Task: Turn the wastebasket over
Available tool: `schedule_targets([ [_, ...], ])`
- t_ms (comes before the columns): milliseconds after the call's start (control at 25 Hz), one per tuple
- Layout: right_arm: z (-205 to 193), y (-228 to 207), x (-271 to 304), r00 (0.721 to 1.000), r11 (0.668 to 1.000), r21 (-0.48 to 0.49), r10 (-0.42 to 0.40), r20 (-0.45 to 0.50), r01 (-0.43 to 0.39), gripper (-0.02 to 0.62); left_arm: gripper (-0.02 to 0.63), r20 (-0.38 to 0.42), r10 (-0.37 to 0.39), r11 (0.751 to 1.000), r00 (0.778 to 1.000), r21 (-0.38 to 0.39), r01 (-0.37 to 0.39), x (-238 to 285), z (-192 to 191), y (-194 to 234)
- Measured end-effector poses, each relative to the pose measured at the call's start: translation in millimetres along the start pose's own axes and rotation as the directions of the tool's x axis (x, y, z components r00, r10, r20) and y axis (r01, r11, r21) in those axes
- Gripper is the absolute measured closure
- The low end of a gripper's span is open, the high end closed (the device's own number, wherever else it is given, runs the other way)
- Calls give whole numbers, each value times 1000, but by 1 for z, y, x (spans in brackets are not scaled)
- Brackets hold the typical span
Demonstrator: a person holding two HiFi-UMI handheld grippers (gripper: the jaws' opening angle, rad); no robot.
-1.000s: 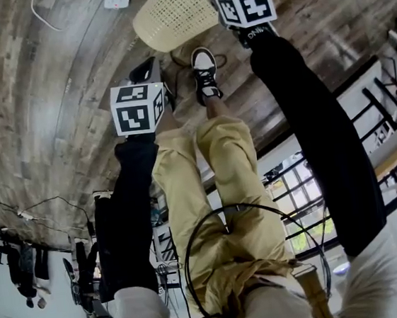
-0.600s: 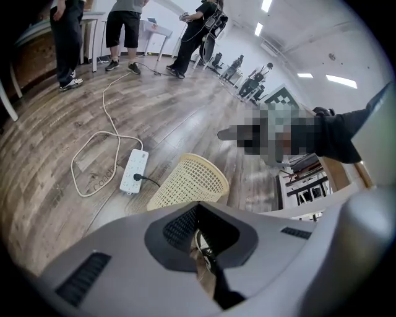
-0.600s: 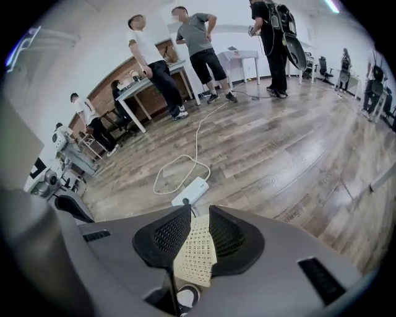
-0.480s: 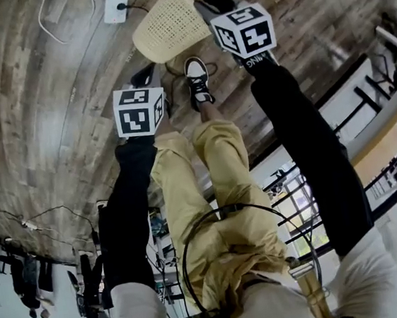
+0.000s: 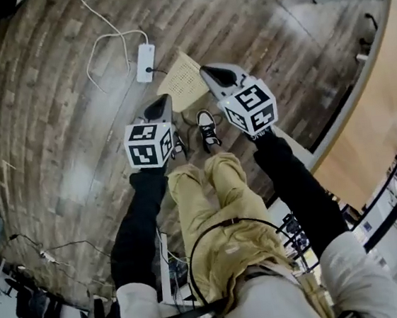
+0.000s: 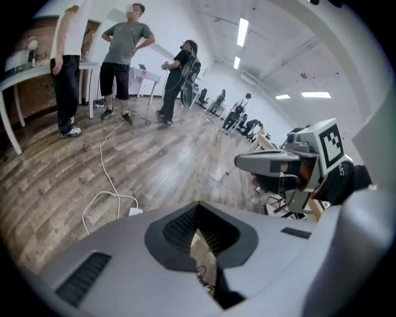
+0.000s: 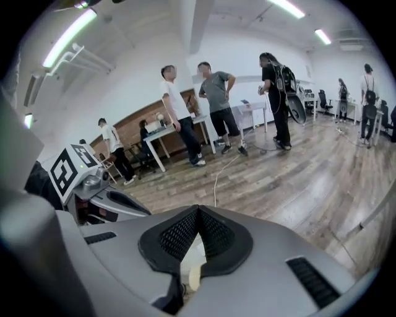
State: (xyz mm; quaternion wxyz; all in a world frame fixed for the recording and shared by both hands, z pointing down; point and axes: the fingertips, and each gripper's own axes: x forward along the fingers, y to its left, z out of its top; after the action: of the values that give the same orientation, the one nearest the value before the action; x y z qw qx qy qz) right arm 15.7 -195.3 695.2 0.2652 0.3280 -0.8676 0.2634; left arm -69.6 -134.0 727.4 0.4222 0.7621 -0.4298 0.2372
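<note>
The cream perforated wastebasket [image 5: 184, 83] lies on the wooden floor ahead of the person's shoes [image 5: 208, 128]; which way up it stands I cannot tell. Both grippers hang well above it and hold nothing. The left gripper [image 5: 159, 103] is to the basket's left, its pads meeting at the tip [image 6: 198, 205], so it is shut. The right gripper [image 5: 208, 71] is at the basket's right edge in the head view; its jaws have just been closing with nothing between them and now stand shut [image 7: 198, 209]. Each gripper view shows the other gripper beside it.
A white power strip [image 5: 145, 62] with a looping white cable [image 5: 103, 41] lies on the floor left of the basket. A wooden counter [image 5: 375, 117] runs along the right. Several people [image 7: 216, 102] stand by white tables [image 6: 15, 77] farther off.
Both grippers have risen away from the floor, and the basket looks smaller and farther below. The basket stays on the floor, apart from both grippers.
</note>
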Motion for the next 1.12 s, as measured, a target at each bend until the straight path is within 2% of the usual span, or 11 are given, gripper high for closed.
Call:
schedule_targets([
  [120,58,31,-51,996,999,-45,14,90,-10,574,604,95,-15,999,995,48,10,-53,50,-25],
  [280,111,83,-134,985,995,-96,50,162,-35,574,604,170,-28,994,985,105,10,-131,84,-70],
  [360,144,99,-166,975,989,-145,45,218,-13,574,604,220,-38,992,975,129,9,-164,109,-82],
  [440,170,113,-196,965,981,-194,33,260,18,574,604,278,-40,993,960,122,6,-199,131,-90],
  [520,185,128,-227,957,973,-225,20,289,48,574,604,337,-28,995,941,97,-5,-235,144,-99],
  [640,203,149,-272,935,972,-221,7,355,77,574,604,427,3,997,904,71,-37,-280,160,-115],
  [760,228,161,-310,898,974,-200,-9,439,107,574,604,503,17,992,864,101,-78,-310,180,-141],
  [920,260,177,-350,837,966,-213,-4,547,144,574,604,582,-15,980,813,170,-103,-341,199,-184],
  [1120,291,201,-377,784,953,-254,28,621,167,574,604,638,-42,975,769,194,-108,-375,209,-214],
])
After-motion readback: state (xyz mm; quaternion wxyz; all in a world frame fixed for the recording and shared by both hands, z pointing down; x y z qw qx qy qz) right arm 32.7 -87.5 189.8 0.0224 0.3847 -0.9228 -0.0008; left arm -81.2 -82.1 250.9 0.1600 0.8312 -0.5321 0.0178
